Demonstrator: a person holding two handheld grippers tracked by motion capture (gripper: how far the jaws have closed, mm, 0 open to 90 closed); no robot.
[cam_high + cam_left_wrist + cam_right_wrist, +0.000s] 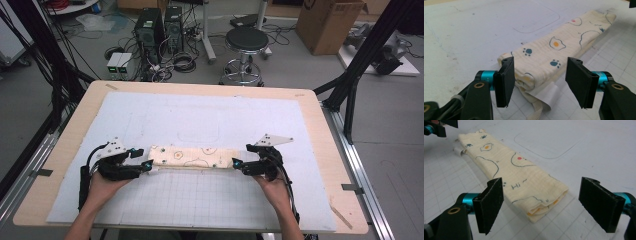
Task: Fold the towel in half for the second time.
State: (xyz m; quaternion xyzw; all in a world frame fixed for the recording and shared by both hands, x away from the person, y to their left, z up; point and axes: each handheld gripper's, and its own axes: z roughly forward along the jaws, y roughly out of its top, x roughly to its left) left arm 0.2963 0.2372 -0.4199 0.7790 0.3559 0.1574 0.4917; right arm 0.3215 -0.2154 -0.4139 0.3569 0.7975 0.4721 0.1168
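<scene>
Folded cloth (194,156), mid-mat (200,112): you are bracketing its ends, left gripper (142,159) and right gripper (239,164) both released, ready to pinch.

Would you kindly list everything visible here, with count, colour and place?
folded cloth: one, cream with egg and paw prints, lying on the mat between the two tongs
white tag: one, white, sticking out from under the cloth's end by the left tongs
mat: one, pale grey with a grid, covering the table
table: one, light wood
stool: one, black seat, on the floor beyond the table
cardboard box: one, brown, far right floor
left tongs: black, open at the cloth's left end
right tongs: black, open at the right end
</scene>
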